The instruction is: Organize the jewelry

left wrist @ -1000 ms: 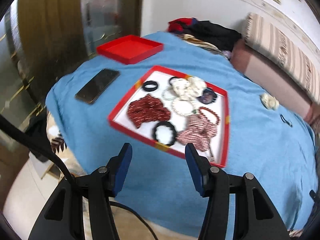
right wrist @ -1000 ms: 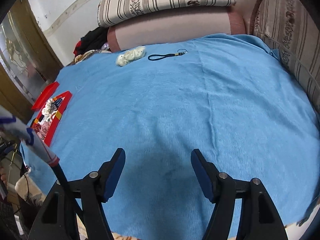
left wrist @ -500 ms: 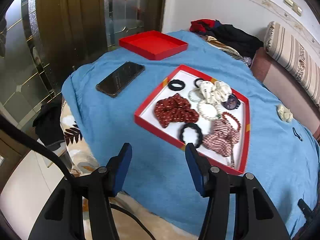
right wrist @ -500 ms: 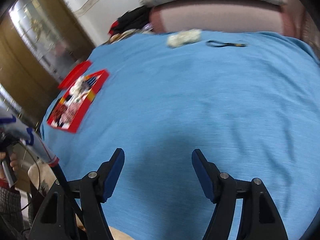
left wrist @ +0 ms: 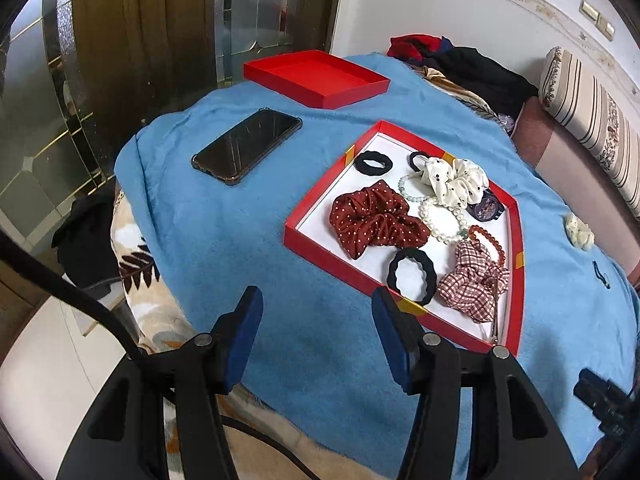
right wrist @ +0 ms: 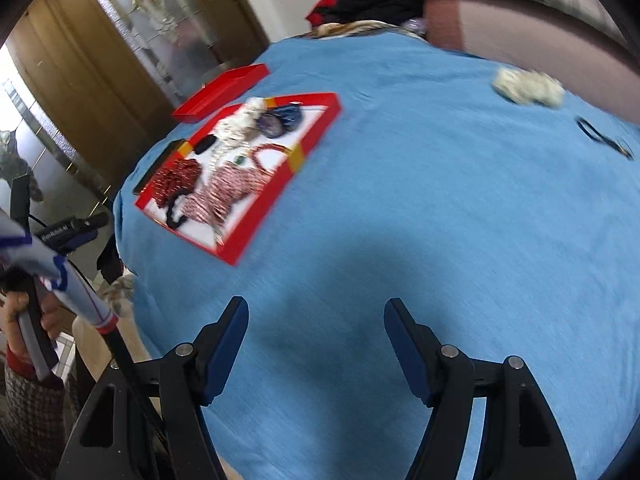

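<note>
A red box (left wrist: 316, 216) with a white floor lies on the blue blanket (left wrist: 256, 216). It holds a dark red dotted scrunchie (left wrist: 374, 218), a white dotted scrunchie (left wrist: 454, 182), a plaid scrunchie (left wrist: 472, 284), black hair ties (left wrist: 410, 270), pearl and red bead bracelets (left wrist: 442, 220) and a watch (left wrist: 486, 210). My left gripper (left wrist: 316, 322) is open and empty, just short of the box's near edge. My right gripper (right wrist: 316, 326) is open and empty over bare blanket; the box (right wrist: 280, 188) is far to its upper left.
A red lid (left wrist: 320, 78) and a black phone (left wrist: 246, 144) lie left of the box. A cream scrunchie (right wrist: 528, 88) and a black cord (right wrist: 600, 136) lie apart near the striped cushions (left wrist: 592, 116). The bed edge drops off at the left.
The left gripper has pulled back and turned left, so the box sits further right in its view. The right gripper has swung left, bringing the box into view. Both stay open.
</note>
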Demonstrator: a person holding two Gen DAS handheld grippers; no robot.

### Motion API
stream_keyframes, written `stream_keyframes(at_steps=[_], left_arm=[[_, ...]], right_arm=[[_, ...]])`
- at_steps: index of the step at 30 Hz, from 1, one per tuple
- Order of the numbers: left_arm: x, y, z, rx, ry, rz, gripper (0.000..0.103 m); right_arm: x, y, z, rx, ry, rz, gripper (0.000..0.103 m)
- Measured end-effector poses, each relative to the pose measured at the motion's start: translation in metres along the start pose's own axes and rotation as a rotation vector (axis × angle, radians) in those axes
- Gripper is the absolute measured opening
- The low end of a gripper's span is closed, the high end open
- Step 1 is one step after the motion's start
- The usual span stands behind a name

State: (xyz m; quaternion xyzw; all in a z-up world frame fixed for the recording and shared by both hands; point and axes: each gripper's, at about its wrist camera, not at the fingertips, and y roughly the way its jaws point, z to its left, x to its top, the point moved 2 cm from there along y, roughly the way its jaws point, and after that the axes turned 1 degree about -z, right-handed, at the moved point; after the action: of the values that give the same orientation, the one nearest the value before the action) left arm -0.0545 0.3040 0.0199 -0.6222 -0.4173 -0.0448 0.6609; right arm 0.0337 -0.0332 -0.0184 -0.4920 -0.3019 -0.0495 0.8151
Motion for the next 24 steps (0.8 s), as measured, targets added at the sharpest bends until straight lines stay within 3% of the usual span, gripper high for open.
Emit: stream_keyframes(at_steps=[3, 8, 13, 14, 15, 16, 17, 20, 21, 24], left_arm=[[0.002, 0.006, -0.005, 0.005, 0.016, -0.010, 0.063], [0.027, 0.027, -0.002, -0.009, -0.008, -0.017, 0.063], [0.043, 0.039, 0.011, -0.021, -0.063, -0.012, 0.063], [0.043, 0.038, 0.013, -0.019, -0.057, -0.020, 0.063], [0.042, 0.037, 0.013, -0.012, -0.050, -0.022, 0.063], [0.041, 0.037, 0.013, -0.006, -0.043, -0.023, 0.063], [0.039, 0.037, 0.014, -0.004, -0.036, -0.023, 0.063], [0.034, 0.038, 0.015, -0.005, -0.032, -0.018, 0.063], [0.033, 0.038, 0.015, -0.006, -0.035, -0.015, 0.063], [0.031, 0.042, 0.015, -0.019, -0.044, -0.001, 0.063]], right_arm=[[0.018, 0.012, 0.020, -0.019, -0.030, -0.017, 0.076], [0.057, 0.044, 0.035, -0.098, -0.053, -0.060, 0.076], [0.093, 0.101, 0.039, -0.145, -0.029, -0.004, 0.072], [0.095, 0.107, 0.039, -0.157, -0.028, 0.007, 0.069], [0.096, 0.119, 0.038, -0.183, -0.025, 0.033, 0.059], [0.097, 0.126, 0.036, -0.200, -0.017, 0.052, 0.041], [0.096, 0.131, 0.033, -0.205, -0.003, 0.066, 0.032], [0.094, 0.130, 0.030, -0.182, 0.032, 0.054, 0.023], [0.094, 0.128, 0.030, -0.190, 0.032, 0.048, 0.013], [0.095, 0.123, 0.022, -0.248, 0.071, 0.023, 0.007]])
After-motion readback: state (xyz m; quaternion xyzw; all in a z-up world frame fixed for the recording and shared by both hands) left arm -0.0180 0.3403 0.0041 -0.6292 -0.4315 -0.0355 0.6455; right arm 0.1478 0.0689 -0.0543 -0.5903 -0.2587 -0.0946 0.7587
